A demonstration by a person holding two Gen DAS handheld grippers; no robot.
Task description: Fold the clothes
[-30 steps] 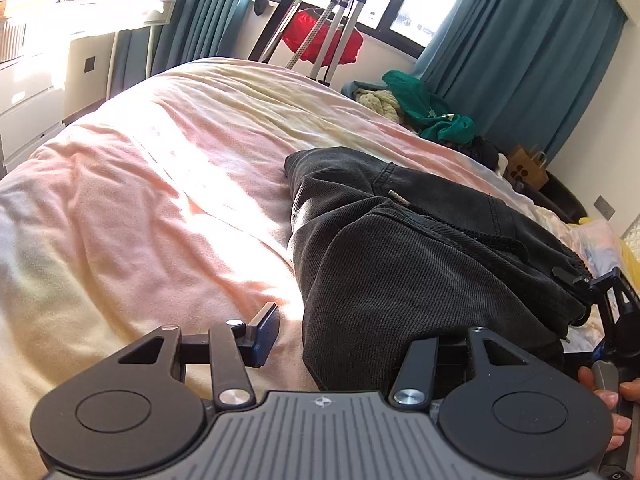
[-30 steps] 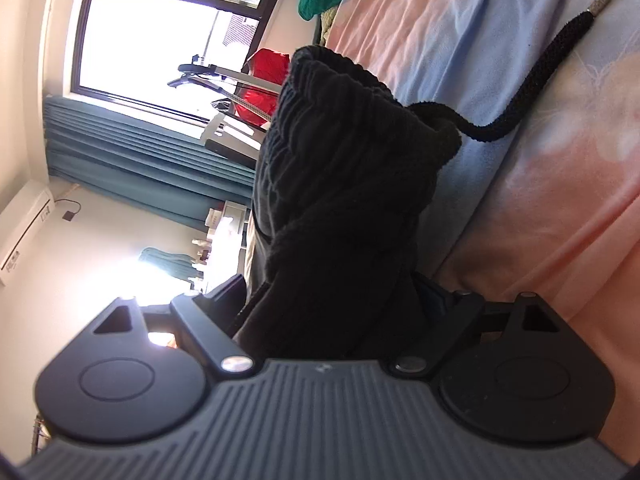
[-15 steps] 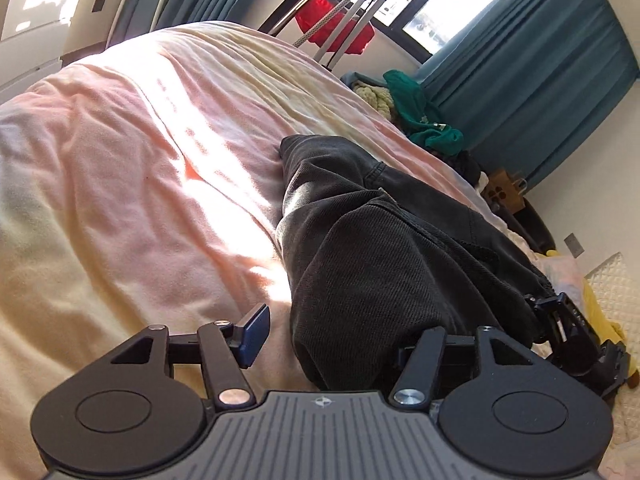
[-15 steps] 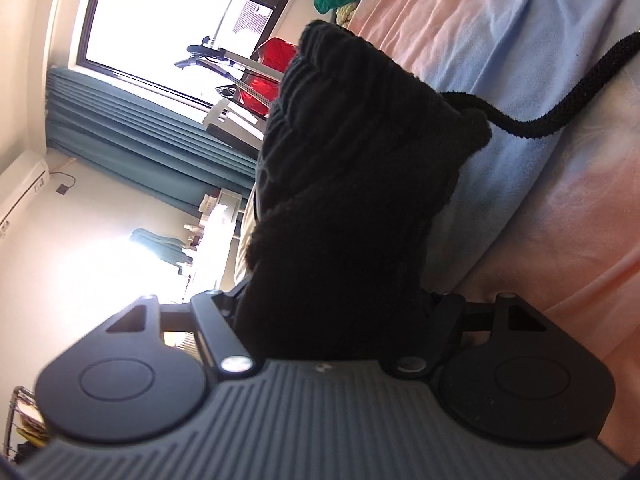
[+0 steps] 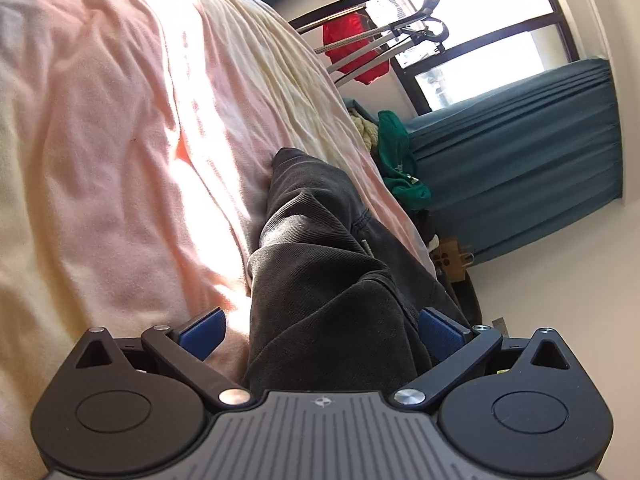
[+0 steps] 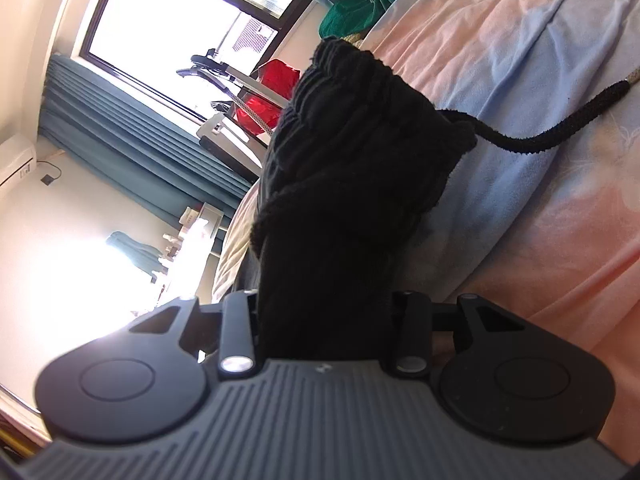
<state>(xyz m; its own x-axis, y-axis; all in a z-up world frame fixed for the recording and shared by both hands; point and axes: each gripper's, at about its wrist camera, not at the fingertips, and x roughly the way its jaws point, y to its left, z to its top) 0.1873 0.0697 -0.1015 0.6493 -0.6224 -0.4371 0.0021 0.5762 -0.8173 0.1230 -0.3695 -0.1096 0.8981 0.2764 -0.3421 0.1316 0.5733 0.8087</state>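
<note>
Dark grey ribbed trousers (image 5: pixel 320 264) lie folded on the pink bedspread (image 5: pixel 120 160). My left gripper (image 5: pixel 320 326) is open; its blue pads (image 5: pixel 202 330) stand wide apart on either side of the near end of the cloth. In the right wrist view the same trousers (image 6: pixel 352 168) look black and rise in a thick bundle from my right gripper (image 6: pixel 324 316), which is shut on the gathered fabric. A black drawstring (image 6: pixel 560 132) trails from the waistband across the blue and pink sheet (image 6: pixel 540 240).
A green garment pile (image 5: pixel 396 160) sits past the far edge of the bed near teal curtains (image 5: pixel 520 160). A stand with a red item (image 5: pixel 356 48) is by the window. A cardboard bag (image 5: pixel 448 258) stands on the floor.
The left gripper's fingers have spread apart, so both blue pads now show, and its view has rolled. The right gripper's fingers have drawn in on the bundled trousers.
</note>
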